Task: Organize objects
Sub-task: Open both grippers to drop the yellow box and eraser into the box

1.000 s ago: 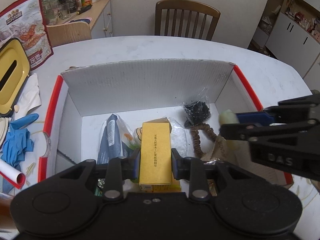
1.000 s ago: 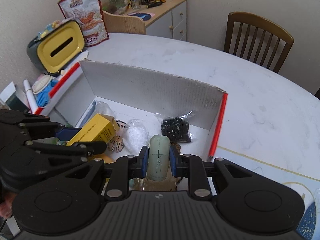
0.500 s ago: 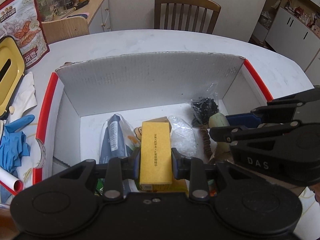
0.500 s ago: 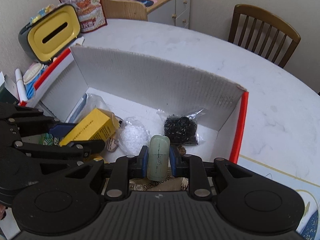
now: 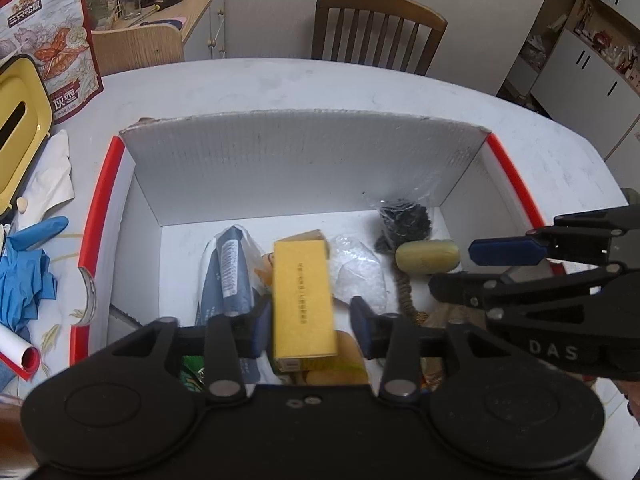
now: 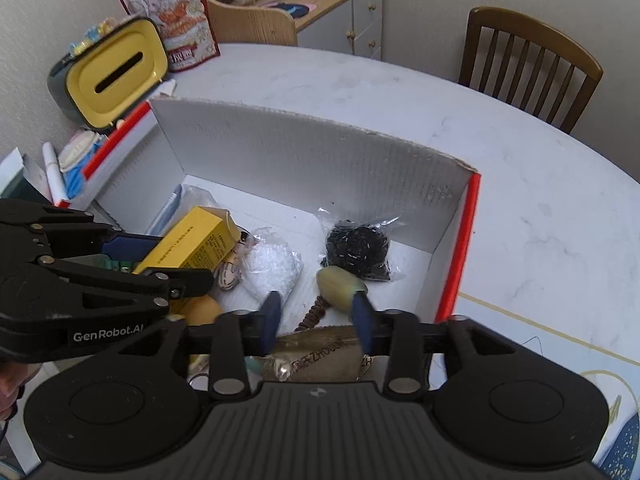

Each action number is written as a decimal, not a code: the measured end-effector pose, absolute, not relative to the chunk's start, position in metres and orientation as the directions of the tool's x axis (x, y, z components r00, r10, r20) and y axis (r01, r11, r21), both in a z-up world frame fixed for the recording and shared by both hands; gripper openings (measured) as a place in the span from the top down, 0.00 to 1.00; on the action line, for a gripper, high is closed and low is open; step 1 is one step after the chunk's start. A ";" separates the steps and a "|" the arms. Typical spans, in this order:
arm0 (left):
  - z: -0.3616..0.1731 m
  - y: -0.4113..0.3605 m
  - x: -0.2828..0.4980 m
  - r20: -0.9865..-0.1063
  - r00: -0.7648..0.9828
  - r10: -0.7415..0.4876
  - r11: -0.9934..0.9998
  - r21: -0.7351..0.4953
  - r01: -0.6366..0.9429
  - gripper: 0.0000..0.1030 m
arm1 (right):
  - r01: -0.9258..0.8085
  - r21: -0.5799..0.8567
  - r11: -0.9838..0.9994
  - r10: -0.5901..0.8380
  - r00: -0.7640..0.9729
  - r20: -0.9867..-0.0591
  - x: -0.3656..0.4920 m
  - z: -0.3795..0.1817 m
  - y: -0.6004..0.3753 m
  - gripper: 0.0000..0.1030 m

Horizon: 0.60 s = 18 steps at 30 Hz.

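Note:
A white cardboard box (image 5: 304, 168) with red edges stands on the white table. In the left wrist view my left gripper (image 5: 308, 328) is open, and the yellow carton (image 5: 303, 296) lies loose between its fingers on top of other items, with a gap at the right pad. In the right wrist view my right gripper (image 6: 318, 320) is open too. The pale green oval piece (image 6: 340, 288) lies on the box floor just past its right pad, next to a bag of black beads (image 6: 358, 250). The left view shows that piece (image 5: 427, 256) just ahead of the right gripper (image 5: 476, 268).
Inside the box also lie a clear bag of white bits (image 5: 360, 272), a blue-grey pouch (image 5: 228, 276), a brown coiled band (image 5: 406, 292) and a tan packet (image 6: 320, 360). Left of the box are a yellow tissue holder (image 5: 16, 132), blue gloves (image 5: 24, 280) and a snack bag (image 5: 52, 48). A chair (image 5: 376, 28) stands behind.
Both grippers have opened. The yellow carton is let go between the left fingers. The green oval piece has dropped from the right gripper onto the box floor.

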<state>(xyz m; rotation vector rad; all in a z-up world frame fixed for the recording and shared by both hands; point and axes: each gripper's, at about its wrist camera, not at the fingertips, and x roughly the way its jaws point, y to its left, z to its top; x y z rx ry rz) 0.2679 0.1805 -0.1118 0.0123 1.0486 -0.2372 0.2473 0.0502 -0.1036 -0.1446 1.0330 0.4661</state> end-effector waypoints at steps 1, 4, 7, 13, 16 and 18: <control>-0.109 0.180 0.265 -0.854 0.483 -0.191 0.974 -0.103 0.202 0.51 | -0.438 0.109 0.892 0.313 0.427 -0.848 0.245 -0.101 0.048 0.55; -0.102 0.177 0.259 -0.846 0.499 -0.189 0.974 -0.096 0.206 0.50 | -0.438 0.128 0.890 0.336 0.437 -0.834 0.238 -0.090 0.041 0.55; -0.094 0.176 0.253 -0.837 0.513 -0.193 0.974 -0.101 0.202 0.49 | -0.436 0.148 0.887 0.358 0.452 -0.817 0.230 -0.079 0.036 0.55; -0.076 0.175 0.236 -0.810 0.556 -0.188 0.976 -0.089 0.200 0.38 | -0.455 0.166 0.875 0.400 0.485 -0.778 0.207 -0.057 0.024 0.47; -0.066 0.175 0.225 -0.793 0.579 -0.191 0.975 -0.087 0.202 0.37 | -0.464 0.177 0.868 0.420 0.497 -0.759 0.194 -0.047 0.020 0.47; -0.060 0.175 0.218 -0.782 0.593 -0.191 0.976 -0.088 0.198 0.36 | -0.467 0.188 0.864 0.435 0.505 -0.745 0.186 -0.042 0.017 0.47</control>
